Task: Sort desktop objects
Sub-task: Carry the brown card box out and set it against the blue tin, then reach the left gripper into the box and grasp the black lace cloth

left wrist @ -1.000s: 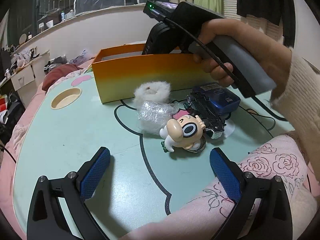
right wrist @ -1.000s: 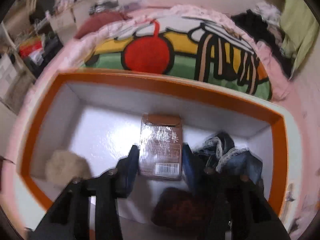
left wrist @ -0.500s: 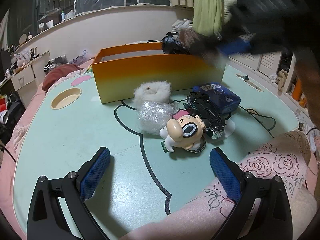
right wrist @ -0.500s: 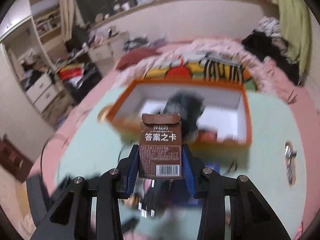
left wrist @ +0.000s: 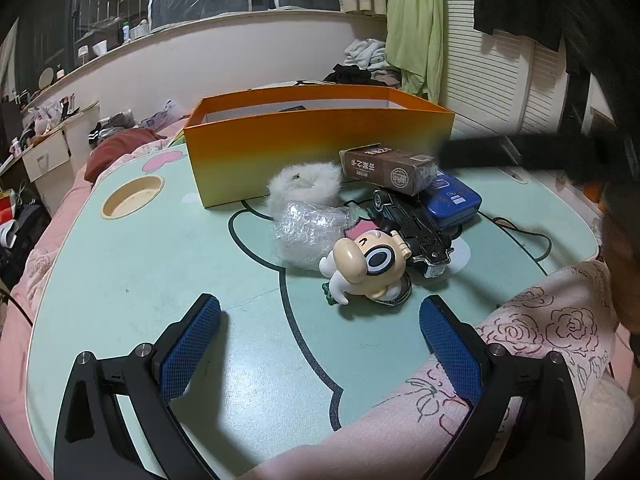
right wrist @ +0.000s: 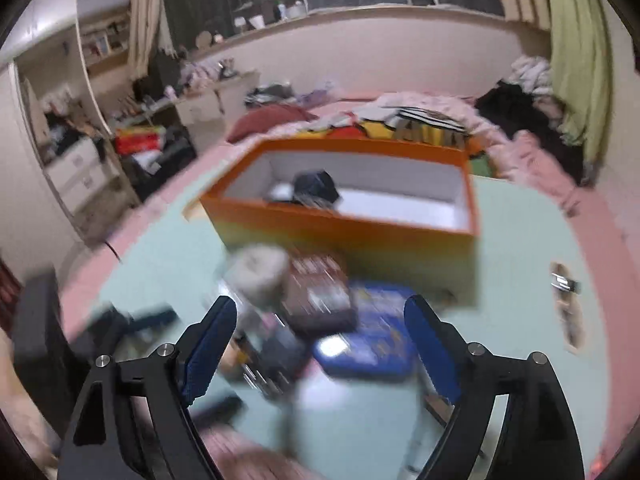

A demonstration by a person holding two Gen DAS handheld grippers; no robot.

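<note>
An orange box [left wrist: 320, 136] stands at the back of the mint-green table [left wrist: 140, 272]. In front of it lies a pile: a brown card box [left wrist: 384, 168] resting tilted on a black toy car [left wrist: 416, 224] and a blue tin [left wrist: 456, 200], then a white fluffy ball [left wrist: 304, 188], a bubble-wrap bundle [left wrist: 308, 232] and a cartoon figure [left wrist: 368, 264]. My left gripper [left wrist: 319, 306] stands open and empty just short of the figure. My right gripper [right wrist: 320, 304] hovers blurred above the pile. Its jaws are opening, and the brown card box [right wrist: 320, 296] lies free below them.
The orange box [right wrist: 340, 236] holds a dark bundle [right wrist: 316, 188]. A round cup recess [left wrist: 132, 200] sits in the table at the left. A pink rose-print blanket [left wrist: 520, 340] covers the near right edge. A bed and cluttered furniture lie beyond the table.
My right gripper carried the brown card box out of the orange box, back over the table, and let it go onto the pile. The left gripper has not moved.
</note>
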